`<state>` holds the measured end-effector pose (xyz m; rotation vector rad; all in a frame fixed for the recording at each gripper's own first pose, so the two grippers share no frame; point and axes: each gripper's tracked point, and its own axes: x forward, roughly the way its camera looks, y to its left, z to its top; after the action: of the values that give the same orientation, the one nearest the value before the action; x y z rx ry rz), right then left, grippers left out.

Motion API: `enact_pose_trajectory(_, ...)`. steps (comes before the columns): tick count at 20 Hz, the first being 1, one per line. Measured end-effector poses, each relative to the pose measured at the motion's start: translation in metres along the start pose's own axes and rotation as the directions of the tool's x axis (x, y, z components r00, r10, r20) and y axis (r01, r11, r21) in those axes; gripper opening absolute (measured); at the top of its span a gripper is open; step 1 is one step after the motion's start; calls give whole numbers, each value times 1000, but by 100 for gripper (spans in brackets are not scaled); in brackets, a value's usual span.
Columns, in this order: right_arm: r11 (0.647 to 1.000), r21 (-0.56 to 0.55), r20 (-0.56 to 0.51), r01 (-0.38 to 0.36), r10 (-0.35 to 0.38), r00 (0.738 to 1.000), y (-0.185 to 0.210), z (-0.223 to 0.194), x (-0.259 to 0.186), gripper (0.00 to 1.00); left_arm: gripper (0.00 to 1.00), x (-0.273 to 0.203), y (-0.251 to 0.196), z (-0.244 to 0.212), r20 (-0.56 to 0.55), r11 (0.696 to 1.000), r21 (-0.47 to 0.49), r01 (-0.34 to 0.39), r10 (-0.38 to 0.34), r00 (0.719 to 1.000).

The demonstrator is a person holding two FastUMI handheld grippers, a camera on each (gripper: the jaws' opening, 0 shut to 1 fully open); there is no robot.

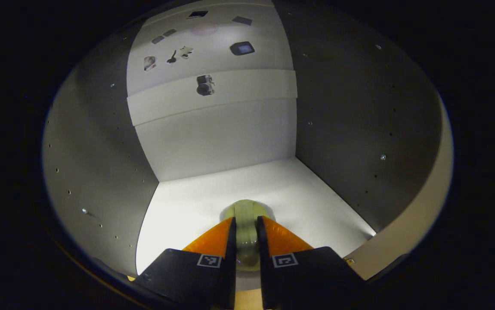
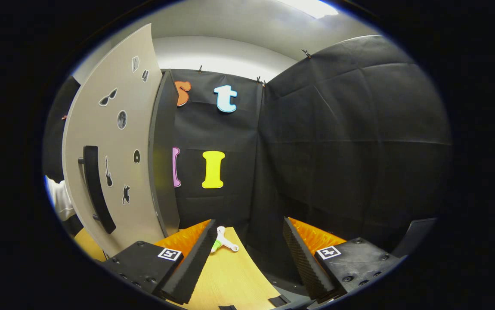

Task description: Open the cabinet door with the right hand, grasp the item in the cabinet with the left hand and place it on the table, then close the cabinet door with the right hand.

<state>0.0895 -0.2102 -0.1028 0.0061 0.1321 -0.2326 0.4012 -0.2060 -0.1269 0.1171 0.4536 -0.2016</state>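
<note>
In the left gripper view the left gripper (image 1: 245, 234) reaches into the cabinet (image 1: 351, 129), its two fingers clamped on either side of a pale greenish item (image 1: 246, 228) that sits on the white cabinet floor (image 1: 213, 189), directly between the fingertips; its exact shape is hard to make out, perhaps a small rounded jar. In the right gripper view the right gripper (image 2: 247, 245) hangs with its fingers wide apart and nothing between them, above the wooden table (image 2: 230, 275), beside the open cabinet door (image 2: 114, 172) with its dark handle (image 2: 97, 189). A small white and green object (image 2: 222, 242) lies on the table.
</note>
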Motion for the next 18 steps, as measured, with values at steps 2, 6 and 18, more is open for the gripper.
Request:
enact_pose_trajectory(2,1000,-8,4,2,-2,1000,1,2,-3,98,23,-2,0,0,8,1000,-16,13,-13,1000)
enact_pose_trajectory(6,1000,-14,19,12,-12,1000,2,8,-7,98,18,-7,4,1,16,999,-27,34,-33,999)
enact_pose_trajectory(18,1000,-21,50,-10,11,999,36,16,-16,98,18,-110,19,9,122,995,32,89,-93,988)
